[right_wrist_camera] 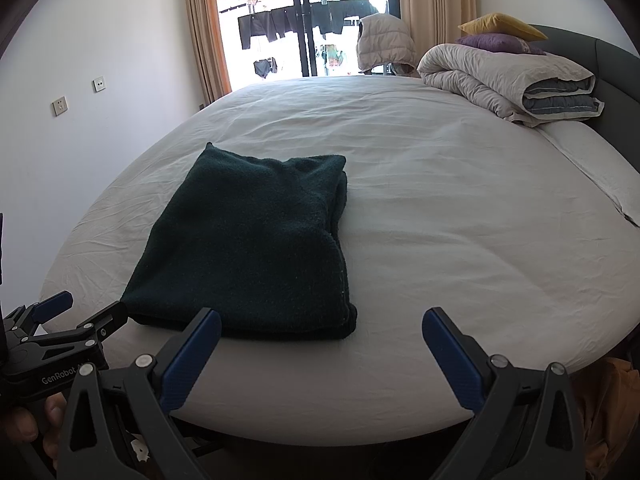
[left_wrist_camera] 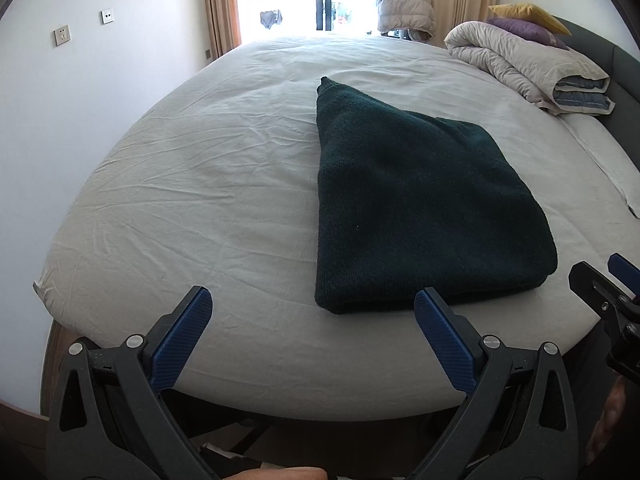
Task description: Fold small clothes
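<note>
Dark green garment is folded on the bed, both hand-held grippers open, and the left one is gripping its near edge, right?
Not quite. The left hand-held gripper grips nothing: the left wrist view shows its fingers apart, short of the garment. The garment lies folded on the bed, and the right hand-held gripper is open too.

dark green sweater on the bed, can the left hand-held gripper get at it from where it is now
Probably yes: the left hand-held gripper is open at the bed's near edge, and nothing lies between it and the folded dark green sweater.

Both wrist views face across the bed (left_wrist_camera: 200, 184), side by side.
</note>
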The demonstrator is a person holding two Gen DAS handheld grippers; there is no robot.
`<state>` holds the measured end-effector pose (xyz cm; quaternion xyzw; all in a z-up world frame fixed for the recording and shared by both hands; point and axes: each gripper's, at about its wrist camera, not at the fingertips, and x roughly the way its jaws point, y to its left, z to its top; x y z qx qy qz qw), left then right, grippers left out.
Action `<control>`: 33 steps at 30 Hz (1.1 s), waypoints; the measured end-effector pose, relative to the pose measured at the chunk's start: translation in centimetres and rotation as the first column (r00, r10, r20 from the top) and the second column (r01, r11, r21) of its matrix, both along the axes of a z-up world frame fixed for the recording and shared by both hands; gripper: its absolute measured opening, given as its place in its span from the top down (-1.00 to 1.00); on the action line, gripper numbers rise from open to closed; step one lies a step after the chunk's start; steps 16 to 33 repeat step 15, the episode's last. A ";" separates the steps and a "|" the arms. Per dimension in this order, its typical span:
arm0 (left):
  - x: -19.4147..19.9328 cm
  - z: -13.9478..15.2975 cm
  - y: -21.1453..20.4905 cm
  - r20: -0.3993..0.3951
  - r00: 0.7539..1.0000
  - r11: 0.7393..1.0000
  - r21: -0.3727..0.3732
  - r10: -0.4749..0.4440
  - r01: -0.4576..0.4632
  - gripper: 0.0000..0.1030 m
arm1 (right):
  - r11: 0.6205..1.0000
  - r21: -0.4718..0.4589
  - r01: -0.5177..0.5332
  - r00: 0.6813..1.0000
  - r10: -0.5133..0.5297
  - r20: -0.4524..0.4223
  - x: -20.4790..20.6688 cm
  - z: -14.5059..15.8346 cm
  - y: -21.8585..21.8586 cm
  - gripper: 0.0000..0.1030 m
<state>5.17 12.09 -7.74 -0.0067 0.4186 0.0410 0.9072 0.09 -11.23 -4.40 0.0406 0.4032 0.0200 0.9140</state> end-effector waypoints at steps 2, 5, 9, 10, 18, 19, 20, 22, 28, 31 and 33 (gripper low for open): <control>0.0 0.0 0.0 -0.001 1.000 1.000 0.000 0.000 0.000 -1.00 | 1.000 0.003 0.000 1.000 0.000 -0.001 -0.1 -0.1 0.0 -1.00; -0.1 -0.3 0.0 -0.007 1.000 1.000 -0.002 0.000 0.000 -1.00 | 1.000 0.006 0.002 1.000 -0.002 -0.004 -0.2 -0.3 0.0 -1.00; -0.2 -0.5 -0.1 -0.017 1.000 1.000 -0.013 -0.002 0.002 -1.00 | 1.000 0.008 0.001 1.000 -0.001 -0.006 -0.2 -0.3 0.0 -1.00; -0.3 -0.5 -0.1 -0.017 1.000 1.000 -0.014 -0.003 0.003 -1.00 | 1.000 0.009 0.001 1.000 -0.001 -0.006 -0.2 -0.3 0.0 -1.00; -0.4 -0.6 -0.1 -0.014 1.000 1.000 0.000 -0.001 0.001 -1.00 | 1.000 0.014 0.004 1.000 -0.004 -0.008 -0.1 -0.3 -0.1 -1.00; -0.4 -0.6 -0.1 -0.014 1.000 1.000 0.000 -0.001 0.001 -1.00 | 1.000 0.014 0.004 1.000 -0.004 -0.008 -0.1 -0.3 -0.1 -1.00; -0.4 -0.6 -0.1 -0.014 1.000 1.000 0.000 -0.001 0.001 -1.00 | 1.000 0.014 0.004 1.000 -0.004 -0.008 -0.1 -0.3 -0.1 -1.00; -0.4 -0.6 -0.1 -0.014 1.000 1.000 0.000 -0.001 0.001 -1.00 | 1.000 0.014 0.004 1.000 -0.004 -0.008 -0.1 -0.3 -0.1 -1.00; -0.4 -0.6 -0.1 -0.014 1.000 1.000 0.000 -0.001 0.001 -1.00 | 1.000 0.014 0.004 1.000 -0.004 -0.008 -0.1 -0.3 -0.1 -1.00; -0.4 -0.6 -0.1 -0.014 1.000 1.000 0.000 -0.001 0.001 -1.00 | 1.000 0.014 0.004 1.000 -0.004 -0.008 -0.1 -0.3 -0.1 -1.00; -0.4 -0.6 -0.1 -0.014 1.000 1.000 0.000 -0.001 0.001 -1.00 | 1.000 0.014 0.004 1.000 -0.004 -0.008 -0.1 -0.3 -0.1 -1.00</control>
